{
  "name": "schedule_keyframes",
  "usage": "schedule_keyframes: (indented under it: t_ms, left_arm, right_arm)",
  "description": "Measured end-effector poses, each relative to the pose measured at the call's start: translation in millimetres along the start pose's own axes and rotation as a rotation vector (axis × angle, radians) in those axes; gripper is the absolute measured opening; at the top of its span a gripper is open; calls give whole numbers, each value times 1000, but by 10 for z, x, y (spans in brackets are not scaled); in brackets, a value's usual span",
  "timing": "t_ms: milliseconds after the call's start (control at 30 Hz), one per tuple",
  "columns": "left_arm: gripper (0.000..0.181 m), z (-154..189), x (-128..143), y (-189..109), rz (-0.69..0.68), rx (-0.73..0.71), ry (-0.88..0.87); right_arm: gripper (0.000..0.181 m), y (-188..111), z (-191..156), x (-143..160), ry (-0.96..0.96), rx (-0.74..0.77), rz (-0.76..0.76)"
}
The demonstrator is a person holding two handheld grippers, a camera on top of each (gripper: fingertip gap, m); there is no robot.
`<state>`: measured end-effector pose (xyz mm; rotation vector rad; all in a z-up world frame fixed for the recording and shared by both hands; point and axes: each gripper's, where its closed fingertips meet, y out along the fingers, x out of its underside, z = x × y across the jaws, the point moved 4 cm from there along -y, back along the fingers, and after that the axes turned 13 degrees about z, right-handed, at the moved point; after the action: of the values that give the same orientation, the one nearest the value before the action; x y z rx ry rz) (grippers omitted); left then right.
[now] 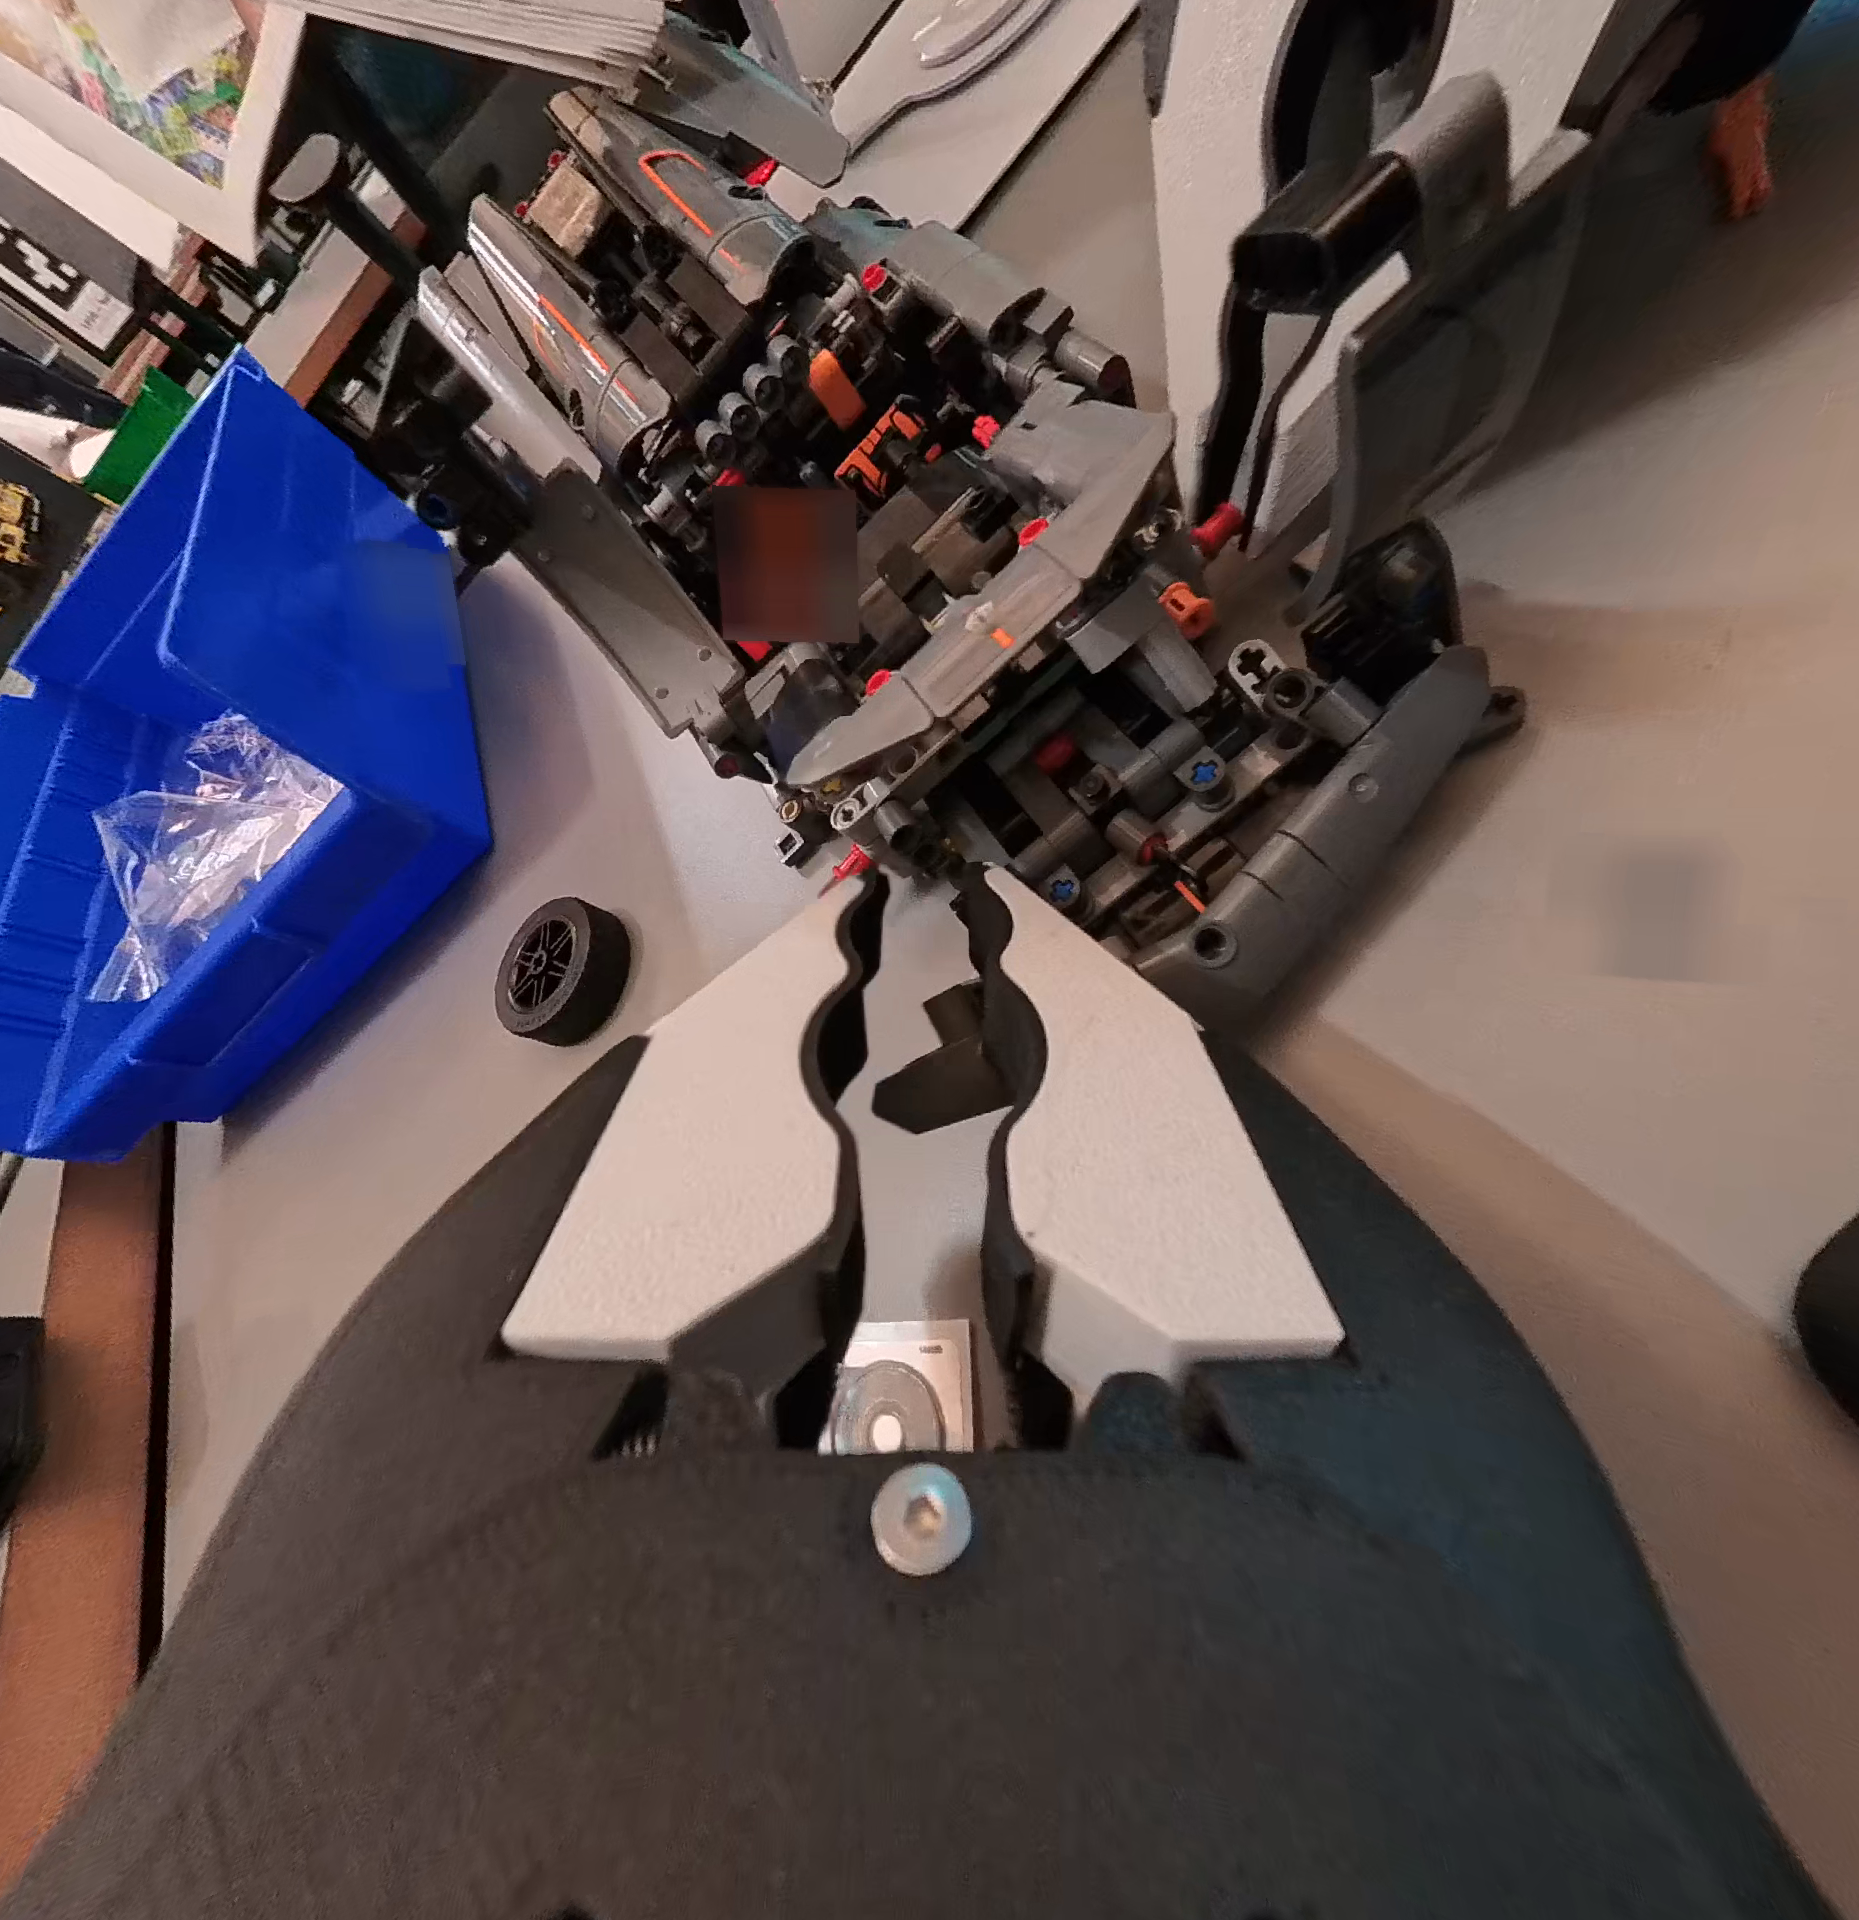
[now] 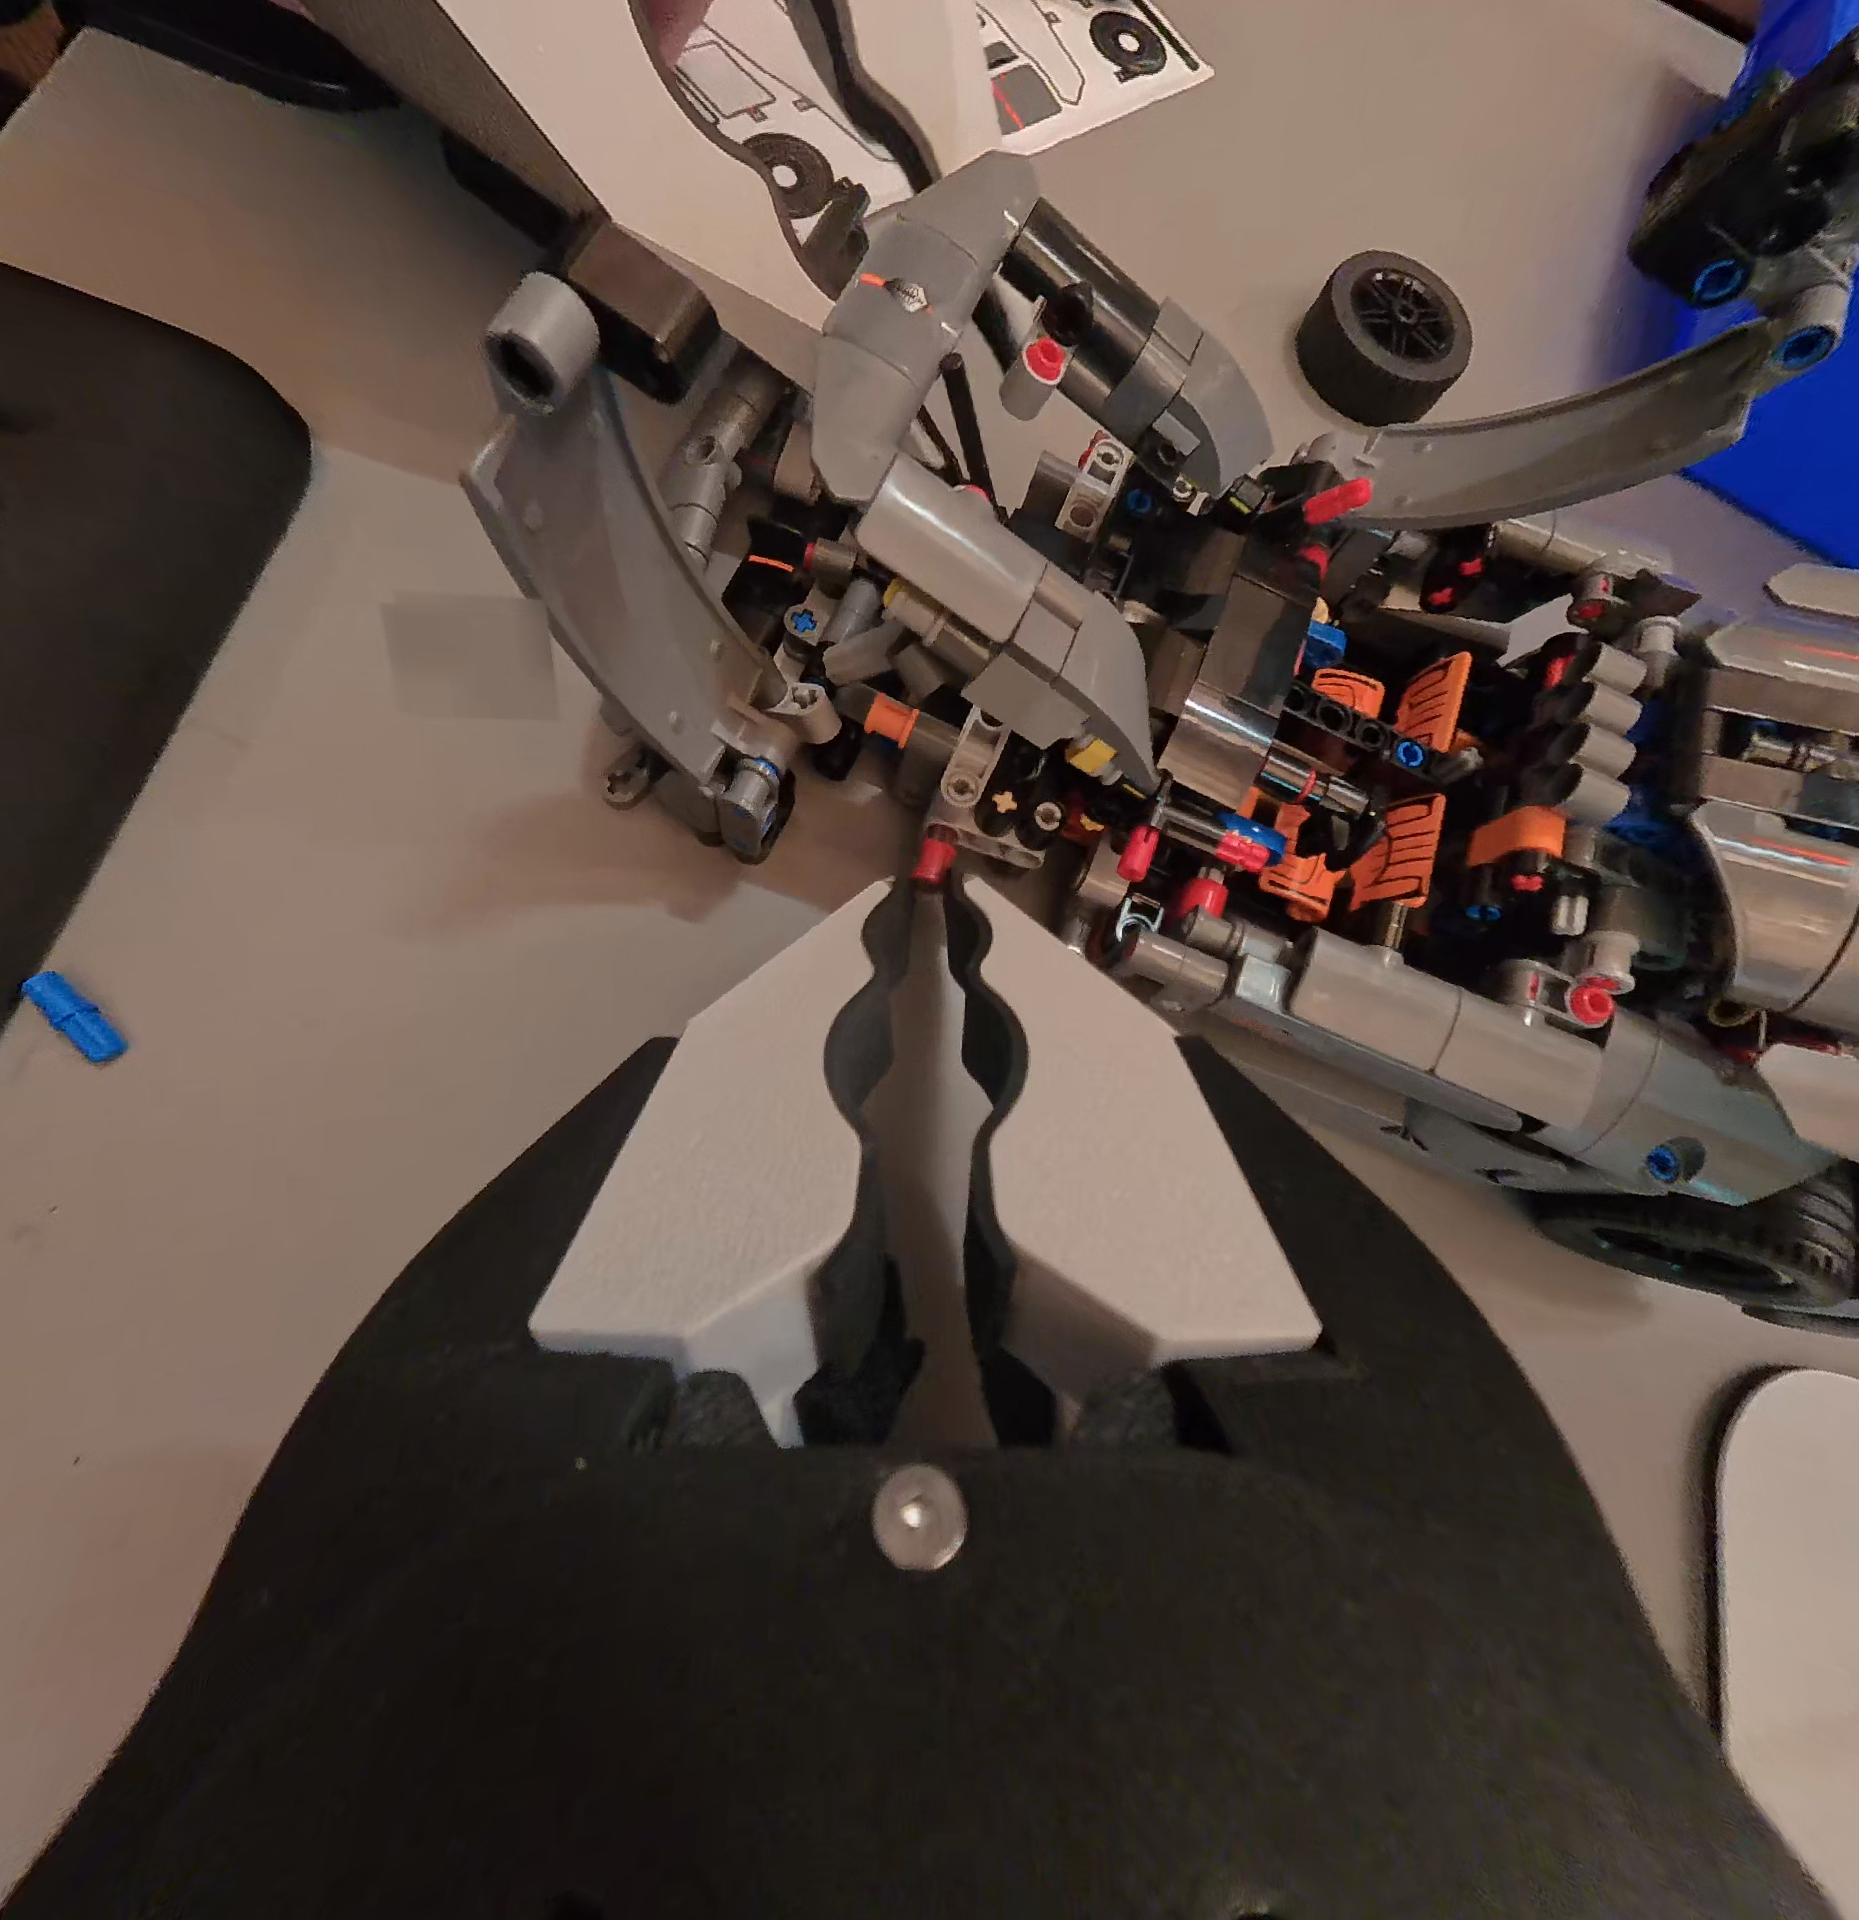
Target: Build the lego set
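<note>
Right gripper (image 2: 930, 883), jaws nearly closed, pinches a small red plastic pin (image 2: 933, 860) at the edge of the grey-and-black Lego car model (image 2: 1268, 748) on the grey table (image 2: 333, 1143); seating the pin looks like the current step, needing a straight push. Left gripper (image 1: 920, 883), narrowly parted and holding nothing, tips near the model. Only the left view shows the blue plastic bin (image 1: 229, 727) interior; only the right shows a loose blue peg (image 2: 73, 1016).

We've got the half-built car (image 1: 904, 540) sitting mid-surface (image 1: 1631, 1039), so we're placing everything off that. In the left wrist view, a bin (image 1: 229, 779) sits left of the car with a plastic bag (image 1: 192, 831) in it, and a loose wheel (image 1: 561, 971) lies between bin and car, nearer us. In the right wrist view, a sheet of paper (image 2: 1091, 62) lies behind the car, and a small loose pin (image 2: 73, 1016) sits well off to its left.
</note>
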<state>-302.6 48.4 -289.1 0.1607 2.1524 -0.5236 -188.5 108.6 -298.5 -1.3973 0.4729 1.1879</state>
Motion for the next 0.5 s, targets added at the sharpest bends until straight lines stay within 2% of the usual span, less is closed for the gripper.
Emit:
schedule_keyframes:
  t_ms: [267, 500]
  left_arm:
    - [27, -70, 10, 8, -3, -2, -77]
    - [32, -108, 24, 80, -15, 72, -183]
  right_arm:
    - [3, -40, 7, 26, 25, -26, -2]
    - [9, -113, 41, -57, -8, 0, 40]
